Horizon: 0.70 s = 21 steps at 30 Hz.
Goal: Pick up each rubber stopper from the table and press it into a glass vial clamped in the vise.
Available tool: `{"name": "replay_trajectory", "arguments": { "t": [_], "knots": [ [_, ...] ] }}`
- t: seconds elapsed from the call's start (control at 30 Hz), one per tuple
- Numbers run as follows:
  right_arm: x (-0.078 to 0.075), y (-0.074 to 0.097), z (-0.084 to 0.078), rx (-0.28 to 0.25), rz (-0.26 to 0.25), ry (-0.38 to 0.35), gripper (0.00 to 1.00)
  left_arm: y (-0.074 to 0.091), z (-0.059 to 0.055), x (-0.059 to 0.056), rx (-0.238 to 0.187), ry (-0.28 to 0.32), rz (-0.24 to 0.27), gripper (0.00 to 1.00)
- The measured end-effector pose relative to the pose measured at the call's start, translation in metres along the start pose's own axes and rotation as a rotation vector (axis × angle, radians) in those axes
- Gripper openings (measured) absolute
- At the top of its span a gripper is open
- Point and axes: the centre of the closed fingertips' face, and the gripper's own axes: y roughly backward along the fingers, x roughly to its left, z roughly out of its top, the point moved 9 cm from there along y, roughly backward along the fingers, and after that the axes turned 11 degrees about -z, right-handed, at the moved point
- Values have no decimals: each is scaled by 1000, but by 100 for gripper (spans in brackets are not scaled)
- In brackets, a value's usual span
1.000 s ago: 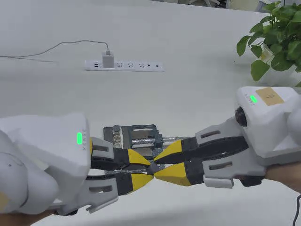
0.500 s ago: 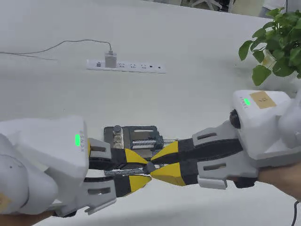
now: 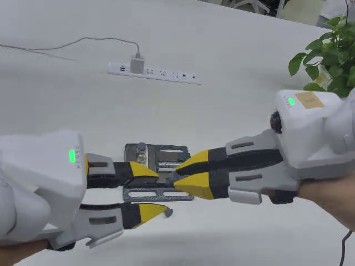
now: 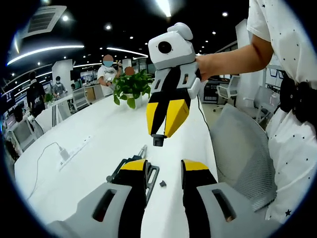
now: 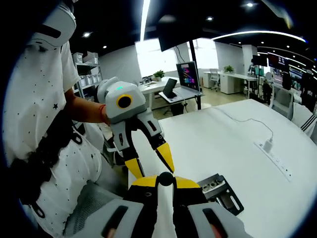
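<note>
My right gripper [image 3: 171, 178] reaches in from the right, shut on a small dark rubber stopper [image 3: 170, 178] just above the vise [image 3: 166, 194]. The left gripper view has the same stopper [image 4: 158, 140] pinched at the tips of the right gripper [image 4: 158, 138]. My left gripper [image 3: 163, 193] is open, one jaw above and one below the stopper, touching nothing. The grey vise clamps a glass vial [image 3: 142, 153] at its left end. In the right gripper view the stopper [image 5: 165, 179] sits between my shut jaws, with the vise [image 5: 220, 191] beyond.
A white power strip [image 3: 154, 72] with a plugged charger lies at the back of the white table [image 3: 233, 111]. A potted plant [image 3: 330, 50] stands at the far right. A small dark piece [image 4: 162, 183] lies on the table by the vise.
The left gripper has opened and let go of the stopper, its lower jaw dropping away. The right gripper stays shut on the stopper and has risen slightly.
</note>
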Motion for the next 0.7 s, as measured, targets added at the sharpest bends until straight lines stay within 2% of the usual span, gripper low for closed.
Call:
{"name": "replay_trajectory", "arguments": {
  "t": [0.33,0.5,0.63,0.7],
  "knots": [
    [-19,-27,11,52,-52,-4,6,19,-28,14,-3,79,86,39],
    [-34,-41,17,86,-87,1,6,24,-40,18,-1,109,98,43],
    [-51,-55,16,125,-116,5,6,26,-49,22,-38,158,115,53],
    [-55,-61,15,144,-126,9,6,26,-52,24,-36,158,120,57]
  ]
}}
